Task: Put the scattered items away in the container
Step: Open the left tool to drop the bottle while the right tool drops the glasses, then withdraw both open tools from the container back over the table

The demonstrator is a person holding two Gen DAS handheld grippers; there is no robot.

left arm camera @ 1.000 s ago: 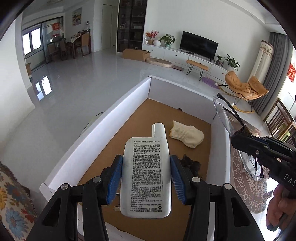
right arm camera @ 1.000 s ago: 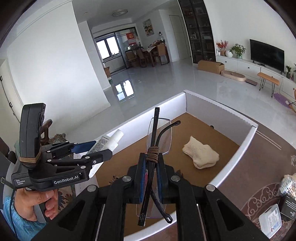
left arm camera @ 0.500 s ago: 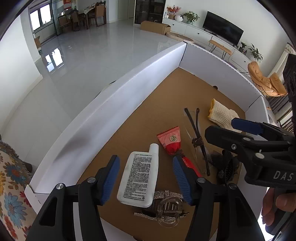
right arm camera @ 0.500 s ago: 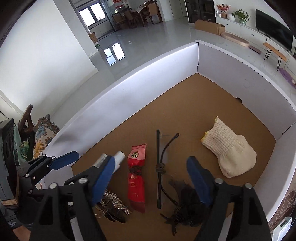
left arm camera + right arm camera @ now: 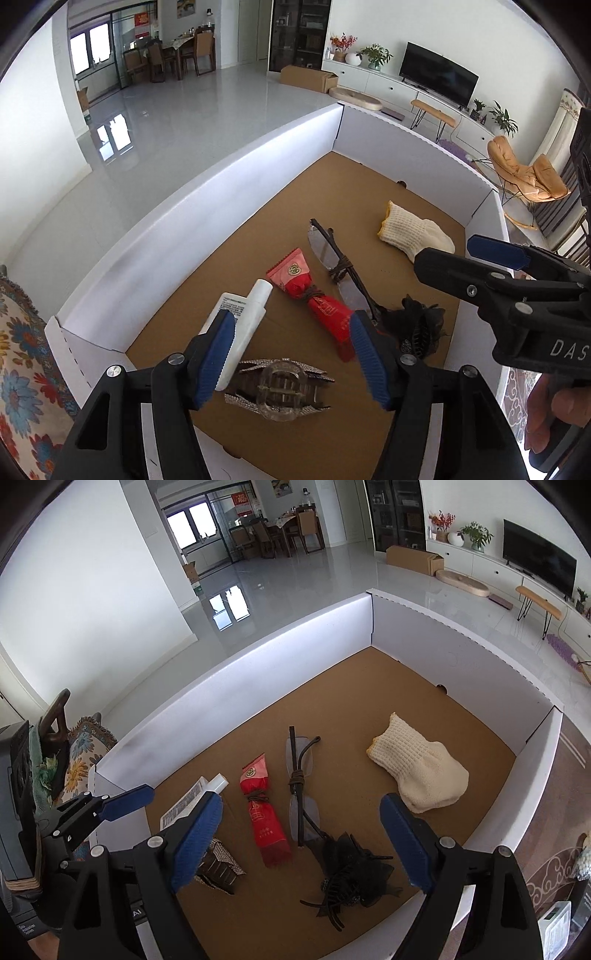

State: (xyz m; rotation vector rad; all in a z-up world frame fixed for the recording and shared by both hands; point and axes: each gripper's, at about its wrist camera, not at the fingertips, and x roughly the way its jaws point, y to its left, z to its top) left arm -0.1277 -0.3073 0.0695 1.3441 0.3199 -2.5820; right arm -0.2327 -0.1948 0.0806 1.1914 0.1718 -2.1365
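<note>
While both tools hang over the white-walled cardboard box (image 5: 258, 672), its brown floor fills the middle of each view. In the right wrist view, going from the left edge: the left gripper (image 5: 122, 805) pokes in at lower left, its blue pads spread with nothing between them. Beside it lies the white tube (image 5: 195, 797), flat on the floor near the left wall, its cap pointing to the upper right. Below the tube, at the lower left of the floor, sits a rhinestone hair clip (image 5: 218, 864). Next comes the red packet (image 5: 264, 819), tied at its middle, then the glasses (image 5: 301, 786), folded and bound with a brown cord, lying lengthwise up the frame. A black hair claw (image 5: 351, 875) rests at their lower end, touching it. Further right, well apart from the rest, lies the cream knitted glove (image 5: 417, 771). The right gripper (image 5: 299, 842) frames the bottom of this view, its jaws wide apart and empty, above the packet and glasses. In the left wrist view a hand (image 5: 554, 413) holds that tool at the lower right
</note>
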